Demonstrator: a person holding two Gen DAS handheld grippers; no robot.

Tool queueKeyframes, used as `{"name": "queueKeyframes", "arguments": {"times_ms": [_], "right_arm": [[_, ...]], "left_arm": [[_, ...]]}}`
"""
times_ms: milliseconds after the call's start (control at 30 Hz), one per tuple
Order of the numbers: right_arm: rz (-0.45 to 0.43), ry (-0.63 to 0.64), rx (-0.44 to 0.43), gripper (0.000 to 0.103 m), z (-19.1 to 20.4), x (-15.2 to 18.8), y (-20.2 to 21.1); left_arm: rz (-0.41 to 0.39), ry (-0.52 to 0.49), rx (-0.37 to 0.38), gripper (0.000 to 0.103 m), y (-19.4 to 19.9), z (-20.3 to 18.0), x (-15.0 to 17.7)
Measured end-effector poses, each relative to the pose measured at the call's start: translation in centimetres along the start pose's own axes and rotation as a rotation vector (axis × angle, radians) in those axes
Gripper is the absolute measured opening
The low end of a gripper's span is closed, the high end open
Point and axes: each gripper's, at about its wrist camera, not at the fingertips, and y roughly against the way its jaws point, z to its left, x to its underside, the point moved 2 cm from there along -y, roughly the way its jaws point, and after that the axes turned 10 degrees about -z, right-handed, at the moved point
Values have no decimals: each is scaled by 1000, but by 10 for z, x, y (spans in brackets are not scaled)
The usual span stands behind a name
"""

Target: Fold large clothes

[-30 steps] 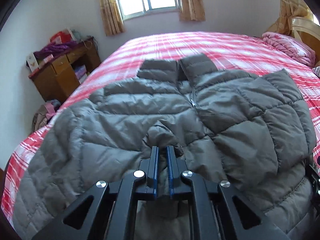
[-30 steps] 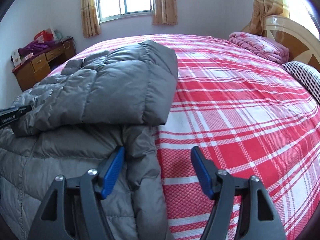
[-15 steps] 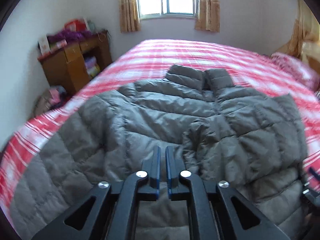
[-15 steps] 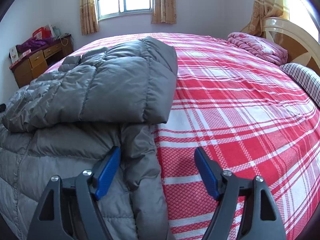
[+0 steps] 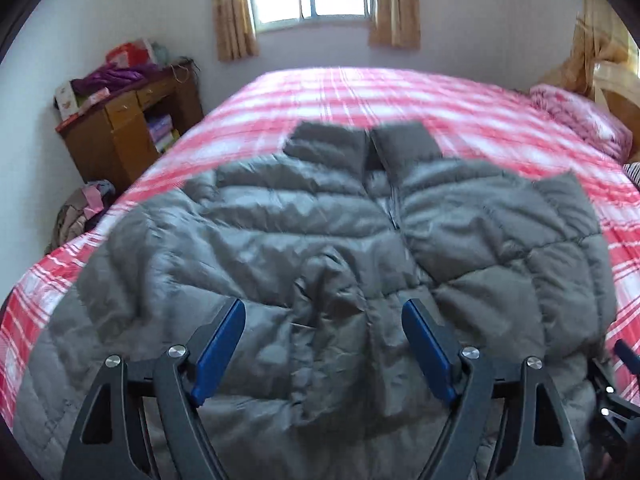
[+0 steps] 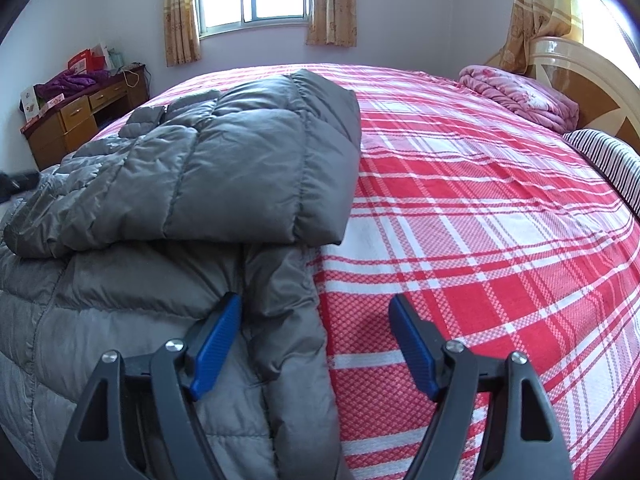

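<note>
A grey quilted puffer jacket (image 5: 312,232) lies front up on the red and white plaid bed (image 5: 400,92), collar toward the window. Both sleeves are folded in over its chest. My left gripper (image 5: 324,312) hovers over the left sleeve's cuff, its jaws opening, the blue pads apart and off the fabric. In the right wrist view the jacket (image 6: 224,160) shows its folded right sleeve lying on top. My right gripper (image 6: 314,312) stands open over the jacket's right edge, one pad above the fabric, the other above the bedsheet (image 6: 480,220).
A wooden desk (image 5: 120,132) with clutter stands against the left wall beside the bed. A pink folded quilt (image 6: 520,92), a striped pillow (image 6: 608,160) and the headboard (image 6: 580,68) are at the right. A bag (image 5: 80,212) lies on the floor by the desk.
My left gripper was shut on the sleeve cuff and has let it go, its jaws now wide apart. The cuff lies on the jacket's front. My right gripper stayed open and still.
</note>
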Motion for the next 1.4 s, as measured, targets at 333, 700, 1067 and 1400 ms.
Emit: {"name": "queueKeyframes", "arguments": {"times_ms": [333,700,1067,1400], "right_arm": [[-3,-13,-11,79,-2,0,0],[-10,-13,-12,80,-2,-1,-1],[36,-89,-89,87,-14,-4,-4],[40,-99,-149,87,-51,-52,35]], "left_arm": [[-63,-59,29,9,33,10,5],[-35,-92,-47,9,66,40,49],[-78,-123,-167,65,89,43,55],[-221,-64,-127,85,116,53,13]]}}
